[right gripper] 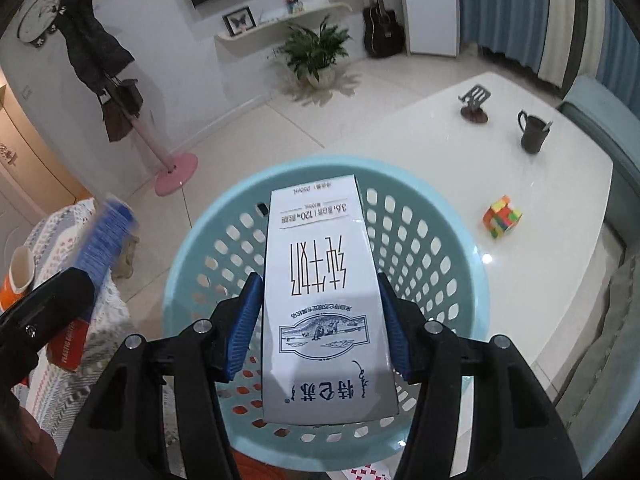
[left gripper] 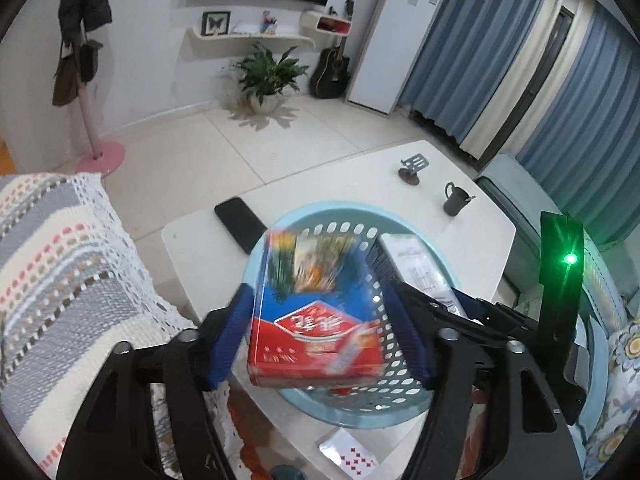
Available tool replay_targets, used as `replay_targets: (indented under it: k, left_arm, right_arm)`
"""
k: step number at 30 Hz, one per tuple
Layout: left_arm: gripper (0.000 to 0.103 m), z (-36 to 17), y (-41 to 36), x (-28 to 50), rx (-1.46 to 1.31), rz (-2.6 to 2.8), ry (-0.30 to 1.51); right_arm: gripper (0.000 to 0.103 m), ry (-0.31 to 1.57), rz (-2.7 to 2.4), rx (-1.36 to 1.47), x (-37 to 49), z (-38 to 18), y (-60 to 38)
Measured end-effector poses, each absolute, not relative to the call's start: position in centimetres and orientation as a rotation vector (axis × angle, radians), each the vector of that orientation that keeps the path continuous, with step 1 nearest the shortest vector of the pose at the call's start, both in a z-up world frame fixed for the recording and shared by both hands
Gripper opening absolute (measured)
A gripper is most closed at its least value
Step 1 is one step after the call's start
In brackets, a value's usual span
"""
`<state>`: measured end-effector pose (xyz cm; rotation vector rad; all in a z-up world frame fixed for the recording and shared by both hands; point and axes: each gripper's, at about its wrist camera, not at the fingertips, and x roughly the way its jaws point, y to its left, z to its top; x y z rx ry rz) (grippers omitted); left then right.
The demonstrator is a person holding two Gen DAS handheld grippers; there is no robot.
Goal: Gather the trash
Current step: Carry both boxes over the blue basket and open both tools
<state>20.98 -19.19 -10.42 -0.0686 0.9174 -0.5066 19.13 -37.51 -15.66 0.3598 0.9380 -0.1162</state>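
Both cartons over light-blue perforated basket (right gripper: pixel 460 280), not yet inside. Left gripper (left gripper: pixel 316 316): pads clear of red snack box (left gripper: pixel 316 320), released. Right gripper (right gripper: pixel 316 324): milk carton (right gripper: pixel 324 300) between pads, grip unclear. Twelve o'clock: basket's far rim.

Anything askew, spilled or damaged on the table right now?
Nothing spilled or damaged. The red box and white milk carton sit tilted between the tool fingers above the blue basket. The mug stands upright.
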Motion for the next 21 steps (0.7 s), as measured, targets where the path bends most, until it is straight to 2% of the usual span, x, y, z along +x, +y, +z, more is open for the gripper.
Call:
replay_targets:
  k: [1,7,12,21]
  left_arm:
    - [0.073,-10.5,-18.9,21.0,-0.076,-0.508,0.916]
    - [0.075,-10.5,-17.2,20.1,-0.109,-0.508,0.915]
    - [0.075,-9.6,-14.8,18.6,-0.133,-0.487,0.882]
    - [0.075,-7.0,-5.7,15.1,-0.211,-0.377,0.798]
  right_arm:
    - [0.064,0.939,-0.117,0.360,19.4,-15.8,-37.7]
    - [0.074,0.928,-0.118,0.341,20.0,-16.3,-37.0]
    - [0.084,0.883,-0.165,0.221,21.0,-16.9,-33.9]
    - [0.084,0.870,-0.303,0.021,23.4,-19.7,-28.9]
